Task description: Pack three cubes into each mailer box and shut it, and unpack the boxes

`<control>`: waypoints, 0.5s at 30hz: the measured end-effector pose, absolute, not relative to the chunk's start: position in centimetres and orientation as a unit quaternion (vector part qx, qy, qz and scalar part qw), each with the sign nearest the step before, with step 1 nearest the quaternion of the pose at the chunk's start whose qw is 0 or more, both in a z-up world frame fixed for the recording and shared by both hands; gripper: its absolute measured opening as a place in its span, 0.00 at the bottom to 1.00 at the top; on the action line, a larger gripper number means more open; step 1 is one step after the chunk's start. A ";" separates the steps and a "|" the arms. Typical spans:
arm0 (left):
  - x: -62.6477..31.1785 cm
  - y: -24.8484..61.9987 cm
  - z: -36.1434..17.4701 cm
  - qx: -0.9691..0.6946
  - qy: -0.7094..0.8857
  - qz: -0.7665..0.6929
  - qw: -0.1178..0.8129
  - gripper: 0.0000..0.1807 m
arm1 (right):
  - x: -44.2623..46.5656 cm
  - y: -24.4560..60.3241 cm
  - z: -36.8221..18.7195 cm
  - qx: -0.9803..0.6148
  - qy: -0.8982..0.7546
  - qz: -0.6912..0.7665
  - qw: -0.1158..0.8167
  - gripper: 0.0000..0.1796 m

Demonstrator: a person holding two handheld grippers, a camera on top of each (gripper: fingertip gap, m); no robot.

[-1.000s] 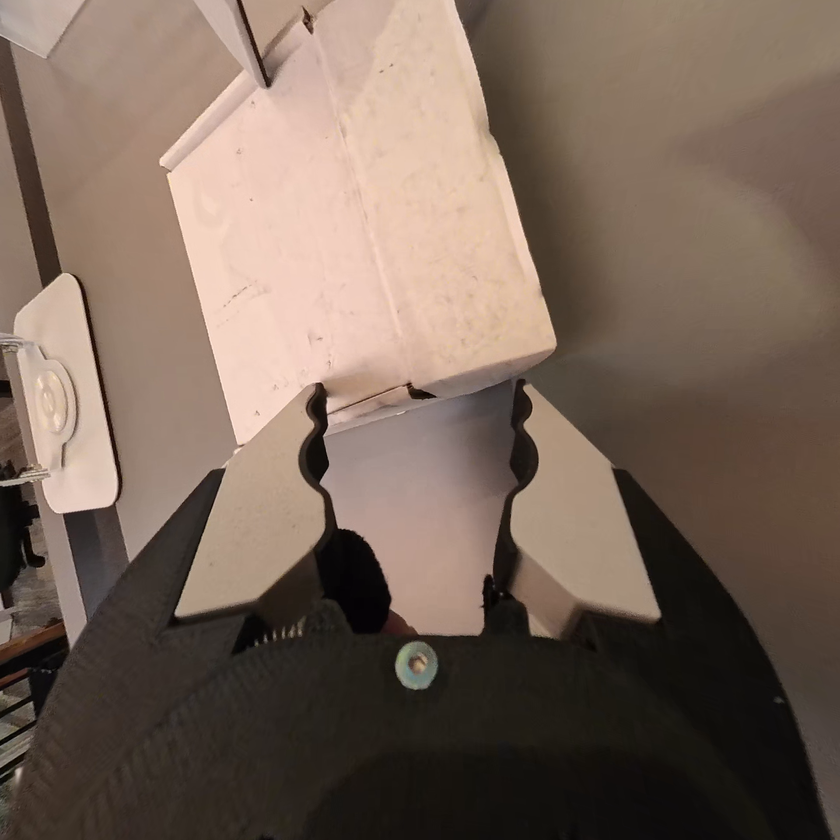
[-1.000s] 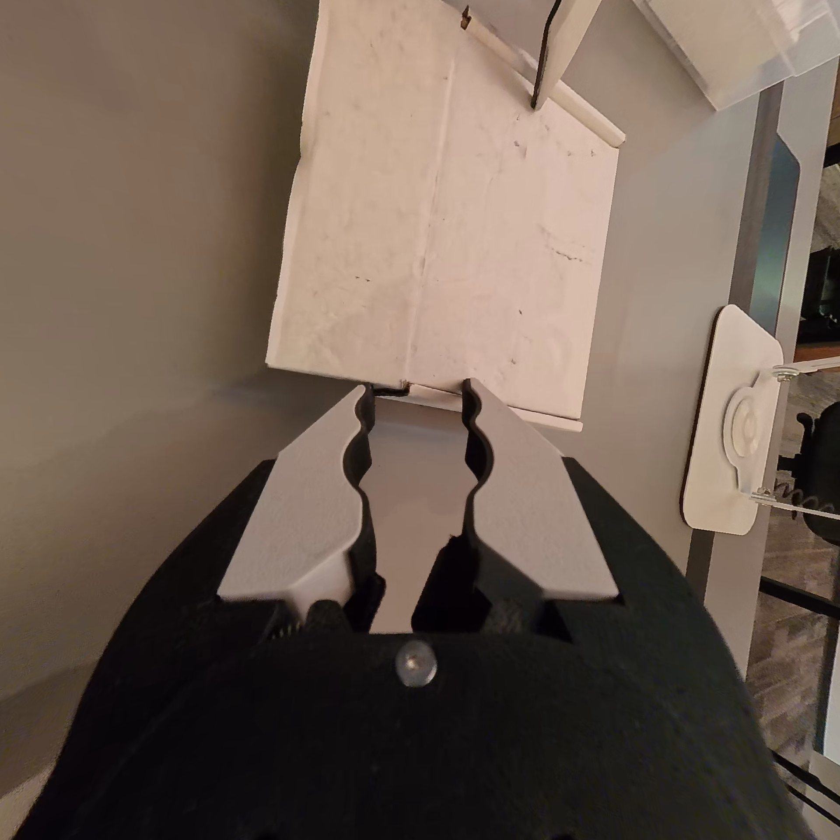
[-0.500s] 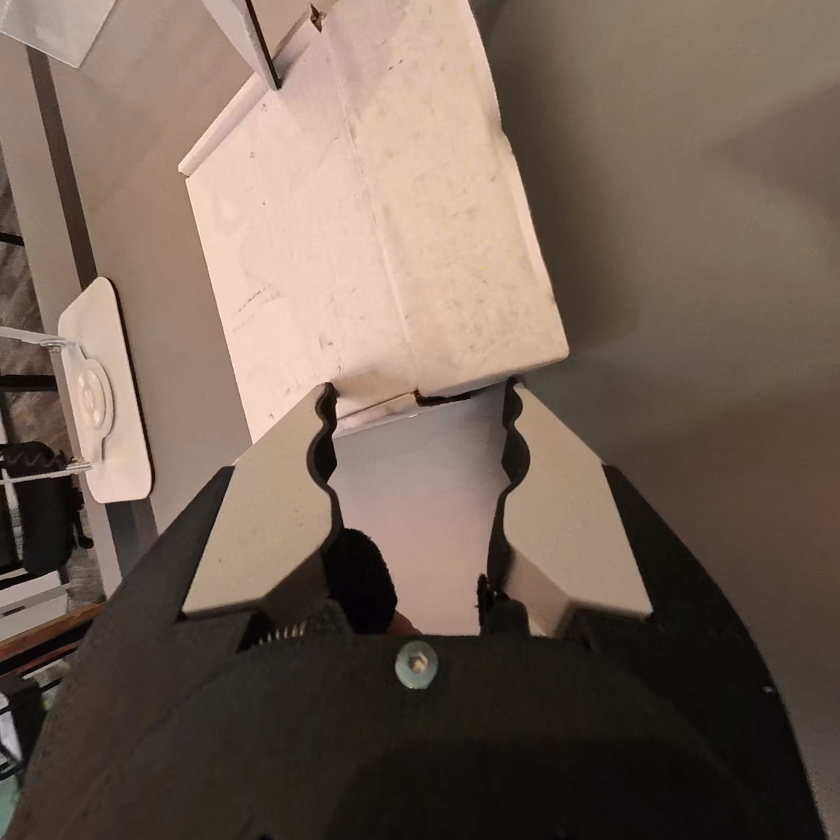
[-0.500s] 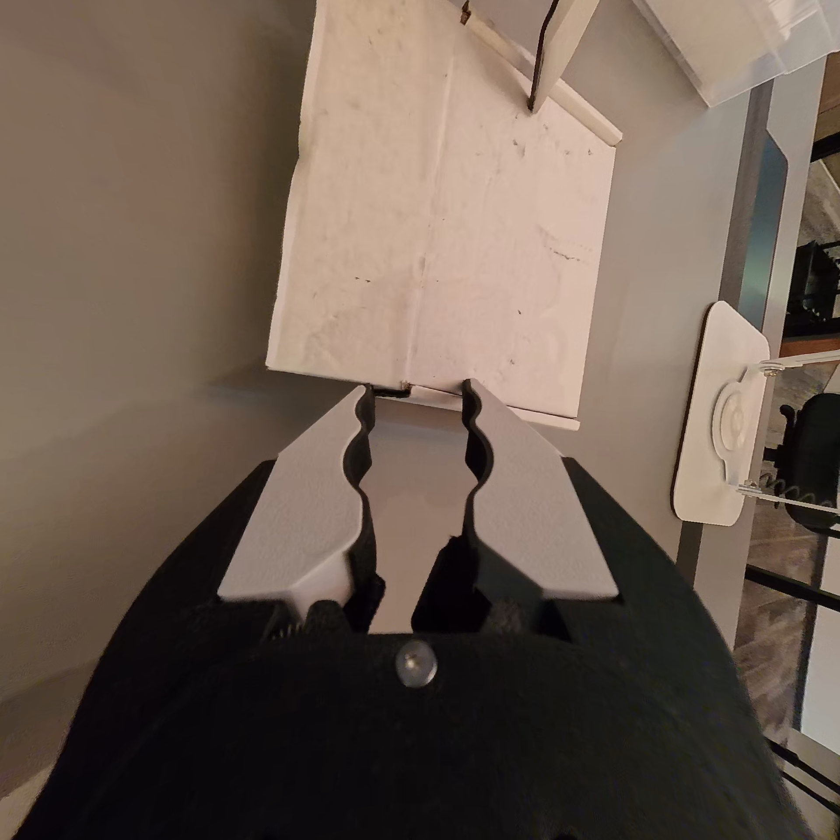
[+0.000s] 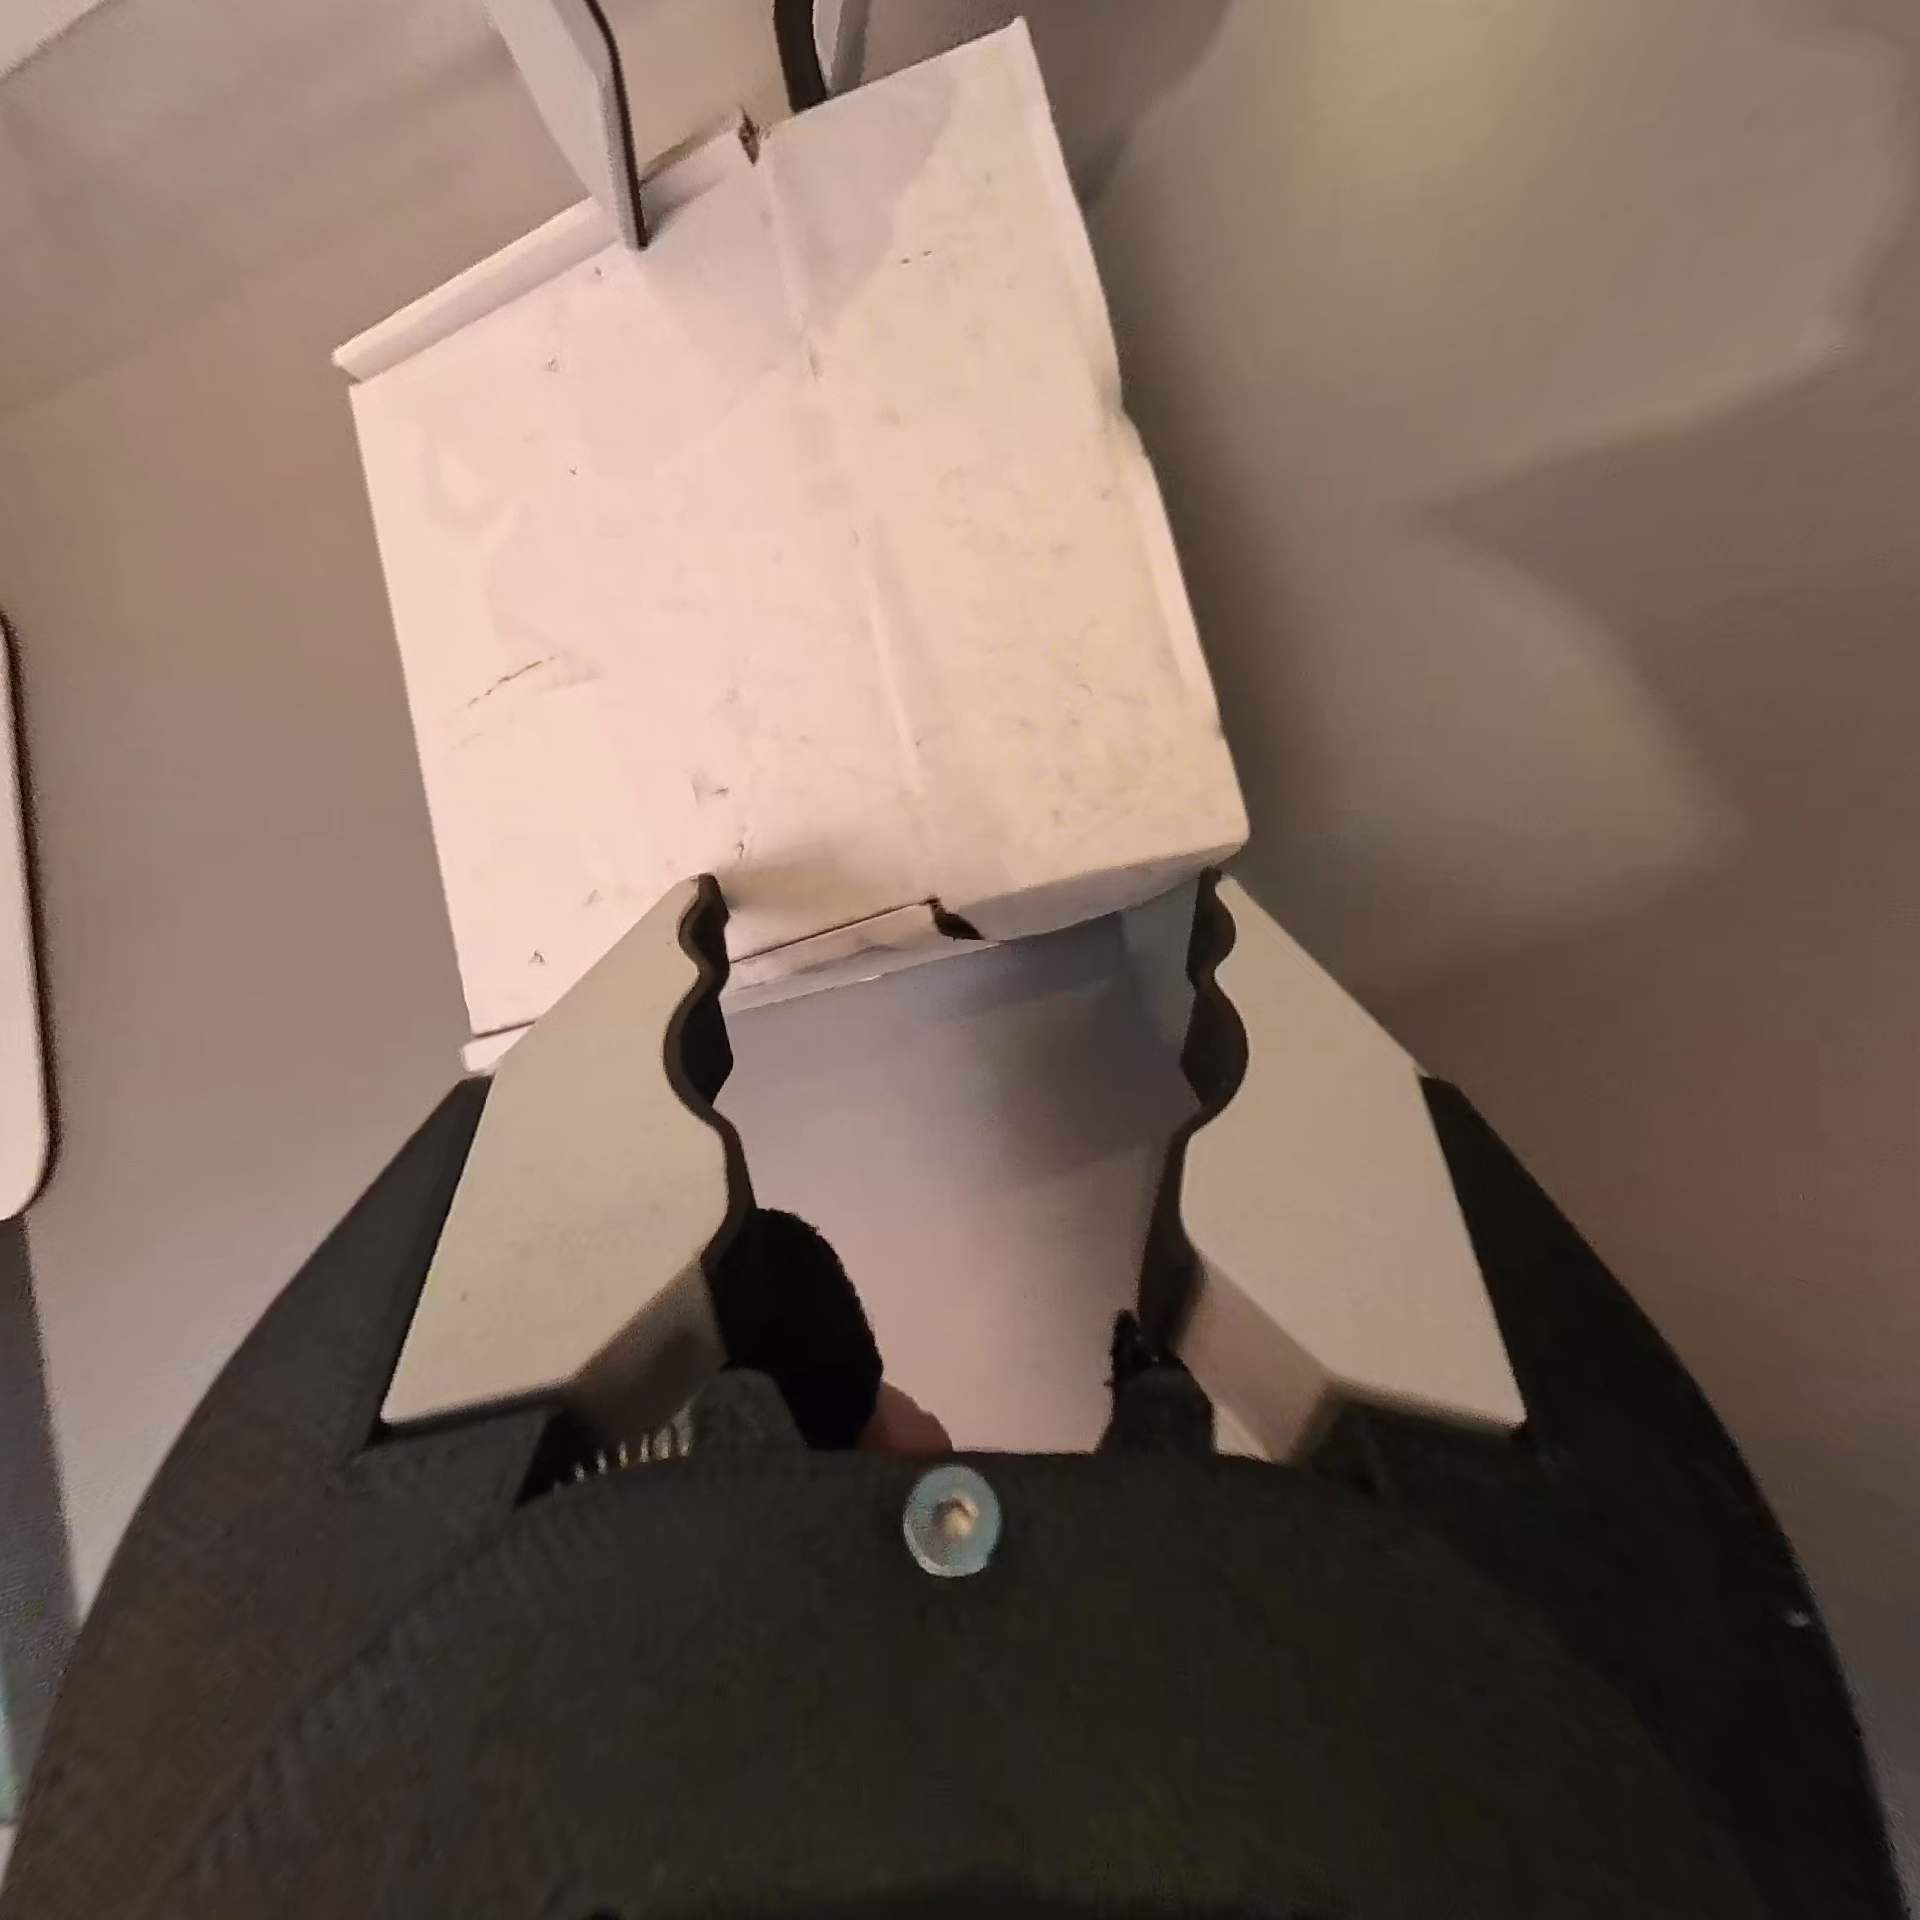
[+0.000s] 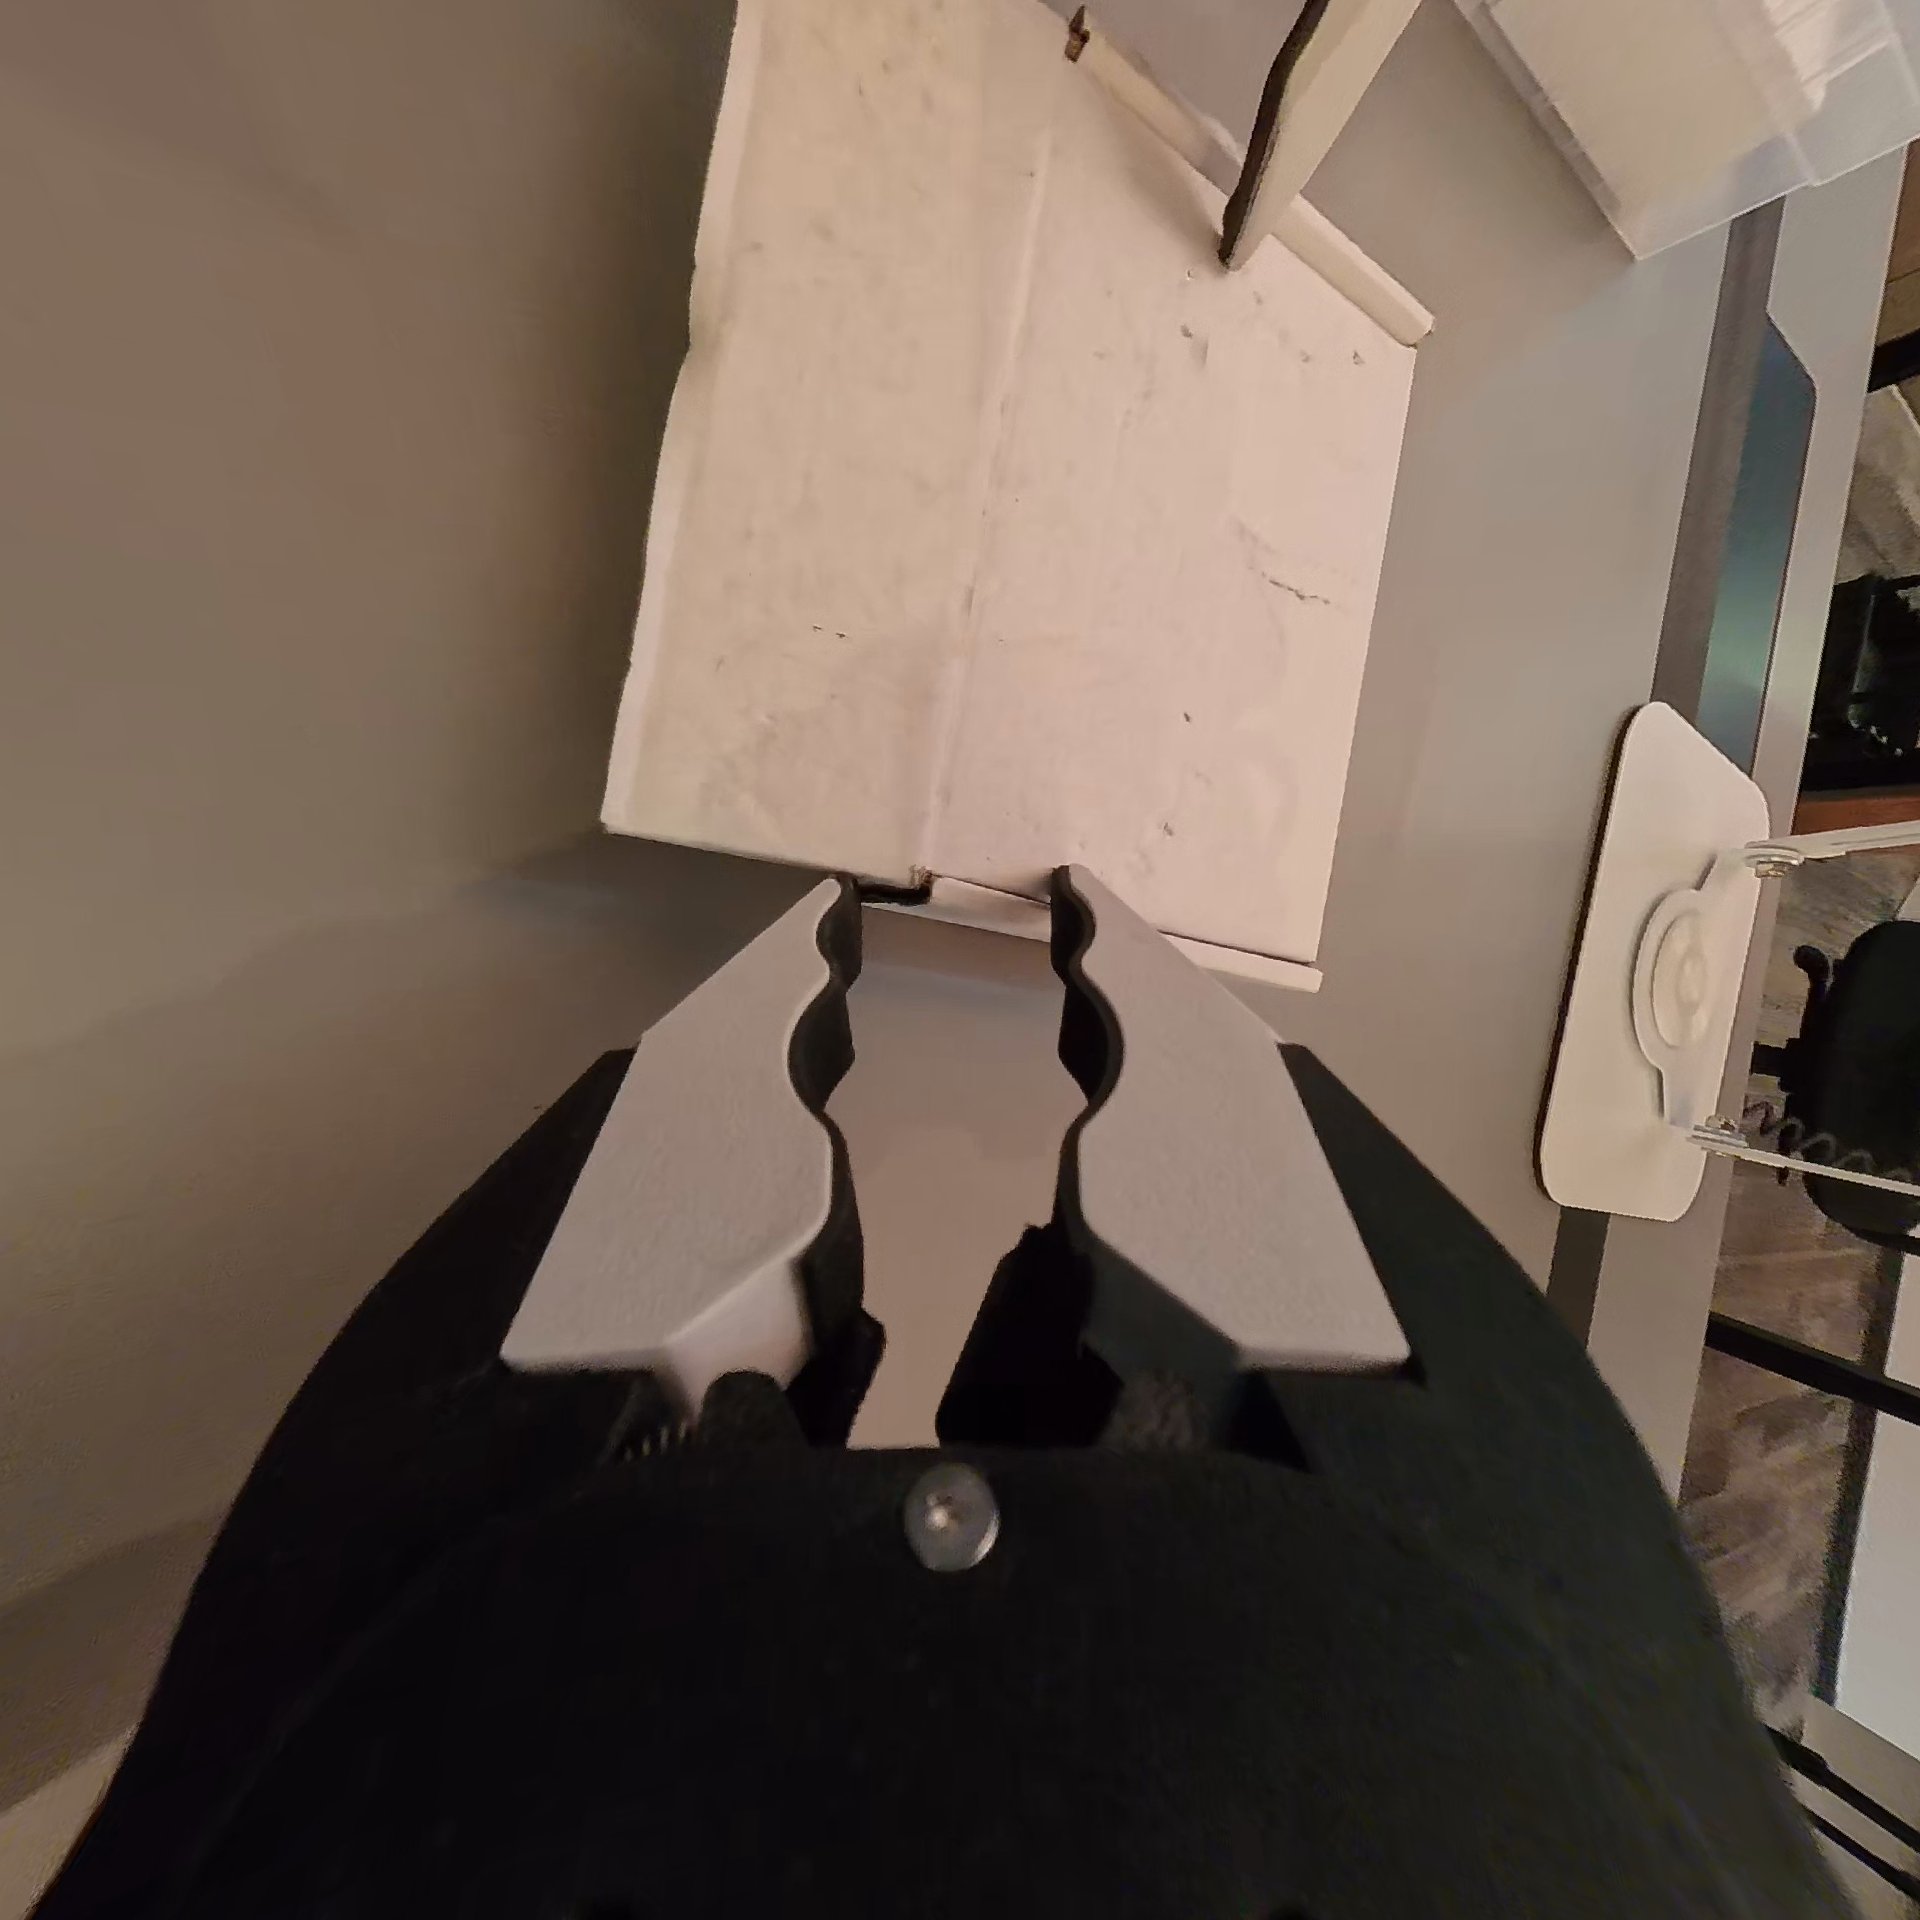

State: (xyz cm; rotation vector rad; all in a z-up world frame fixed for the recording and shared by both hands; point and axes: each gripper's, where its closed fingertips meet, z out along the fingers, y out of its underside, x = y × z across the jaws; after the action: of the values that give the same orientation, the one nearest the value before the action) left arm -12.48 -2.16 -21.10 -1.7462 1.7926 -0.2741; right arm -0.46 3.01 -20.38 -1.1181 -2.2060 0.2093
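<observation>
A white mailer box (image 5: 790, 561) lies shut on the grey table, with scuffed cardboard and a crease down its lid. My left gripper (image 5: 956, 883) is open, its fingertips at the box's near side edge. My right gripper (image 6: 954, 881) is open with a narrower gap, its fingertips at the opposite side edge of the same box (image 6: 1018, 540). Each view shows the other gripper's fingers at the far side of the box, the right gripper's (image 5: 592, 104) and the left gripper's (image 6: 1288, 125). No cubes are in view.
A clear plastic container (image 6: 1714, 104) stands beyond the box near the table edge. A white plate with a round fitting (image 6: 1652, 966) lies by the table's edge and shows at the left border of the left wrist view (image 5: 16, 914). Floor and a chair lie beyond.
The left gripper has swung, so the box sits more central in its view and the white plate has slid to the left border. The right gripper and the box have barely moved.
</observation>
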 end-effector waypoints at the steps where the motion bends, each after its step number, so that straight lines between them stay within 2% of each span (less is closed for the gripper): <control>1: -12.5 -2.2 -21.0 -0.662 0.679 -0.109 0.299 0.48 | -0.5 3.0 -20.3 -0.426 -0.842 0.081 0.320 0.19; 6: -12.6 -1.6 -20.7 -0.663 0.683 -0.110 0.286 0.42 | -0.5 3.0 -20.2 -0.437 -0.842 0.111 0.297 0.18; 15: -12.7 -1.6 -20.8 -0.657 0.689 -0.092 0.293 0.41 | -0.5 3.1 -20.2 -0.435 -0.846 0.097 0.293 0.17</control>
State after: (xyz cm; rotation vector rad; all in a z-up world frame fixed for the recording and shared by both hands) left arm -12.67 -1.58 -20.84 -1.7495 1.8343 -0.2444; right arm -0.50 3.10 -20.18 -1.1591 -2.2521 0.2596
